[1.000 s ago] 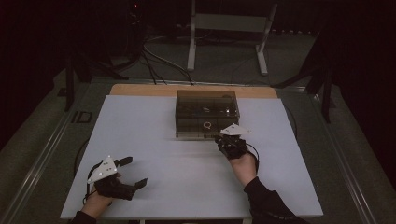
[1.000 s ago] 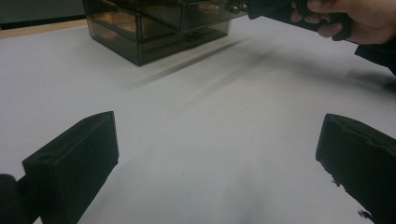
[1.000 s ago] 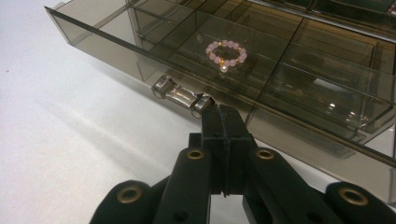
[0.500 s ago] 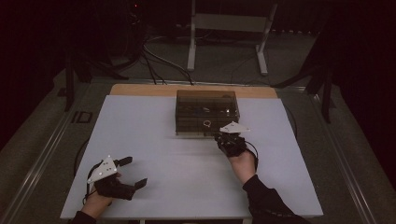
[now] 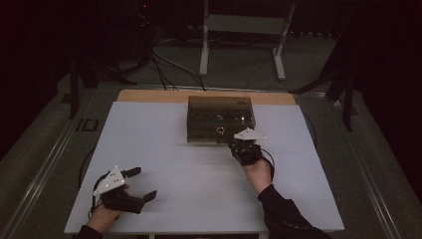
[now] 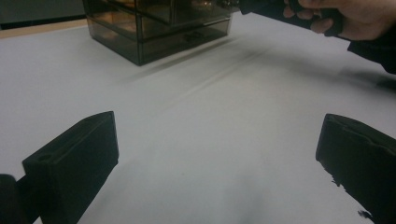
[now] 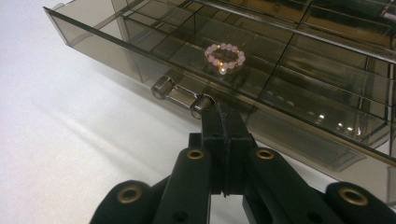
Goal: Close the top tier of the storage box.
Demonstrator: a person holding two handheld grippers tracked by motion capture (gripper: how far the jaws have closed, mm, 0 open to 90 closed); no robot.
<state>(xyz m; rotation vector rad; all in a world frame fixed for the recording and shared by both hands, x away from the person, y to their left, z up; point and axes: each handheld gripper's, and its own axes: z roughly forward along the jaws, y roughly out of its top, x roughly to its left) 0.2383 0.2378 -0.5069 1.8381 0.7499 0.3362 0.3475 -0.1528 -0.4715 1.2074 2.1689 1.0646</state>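
Drawer handle [image 7: 182, 95]: a small clear bar with two round ends on the front of a smoky see-through drawer, just beyond the right gripper's tips.
Left gripper [image 5: 142, 184]: nearest the person, low at the desk's front left corner, well apart from the box; its fingers [image 6: 70, 163] are spread wide with only bare desk between them.
Desk [image 5: 164, 149]: a white top with a wooden strip along the far edge.
Right gripper [image 7: 218, 108]: held in the person's right hand [image 5: 259, 172], aimed at the box front; its fingers are pressed flat together, pinching nothing, with their tips at the right end of the handle.
Drawer [image 7: 116, 42]: pulled partly out, split into compartments.
Bracelet [image 7: 224, 57]: a ring of pale pink beads lying flat in one compartment, just behind the handle.
Box [image 5: 220, 119]: a dark tinted organiser standing at the middle of the desk's far side.
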